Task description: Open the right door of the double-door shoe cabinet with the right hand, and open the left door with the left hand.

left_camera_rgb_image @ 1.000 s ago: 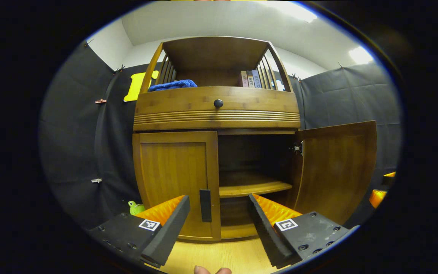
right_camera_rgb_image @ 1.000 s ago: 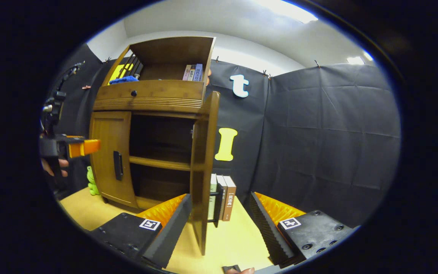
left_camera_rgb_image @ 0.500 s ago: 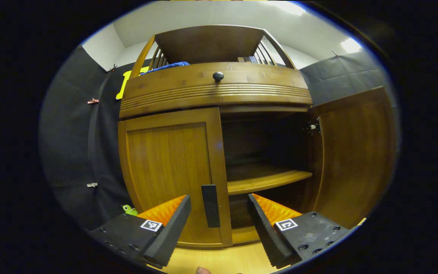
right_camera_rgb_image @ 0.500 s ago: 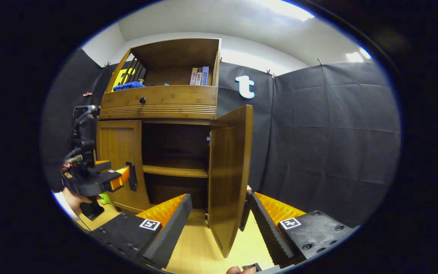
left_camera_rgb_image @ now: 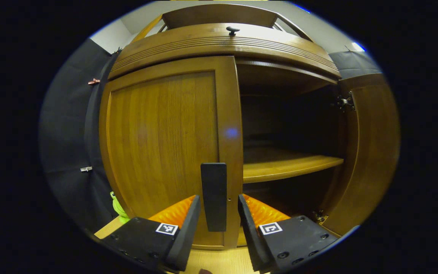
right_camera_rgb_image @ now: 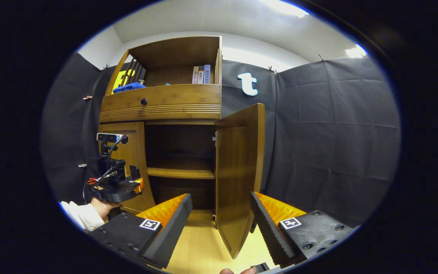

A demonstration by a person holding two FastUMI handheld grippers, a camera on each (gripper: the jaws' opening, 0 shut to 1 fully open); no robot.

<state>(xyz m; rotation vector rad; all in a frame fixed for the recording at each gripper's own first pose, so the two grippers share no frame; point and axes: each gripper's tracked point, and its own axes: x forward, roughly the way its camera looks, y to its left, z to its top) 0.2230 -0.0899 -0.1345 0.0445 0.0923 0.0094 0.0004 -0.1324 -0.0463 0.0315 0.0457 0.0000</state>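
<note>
Already the cabinet is half dealt with: its right door is swung wide, so that the dark interior and a shelf are exposed, while the left door is shut flush in its frame. The step in hand is judged to be the grasp on the left door's black handle, a flat upright bar mounted near the door's inner edge. The left tongs are held apart with the handle standing between the two pads, close on both sides but not yet pressed by either. For a clean pull, the pads should be closed squarely on the bar at mid-height, and the door then drawn along an arc about its left hinge, not straight back, so that the bar is not twisted out of the grip. The right tongs are also held apart and empty, just before the open right door's edge. In the right gripper view the left tongs are seen at the left door, held by a hand in a white sleeve.
</note>
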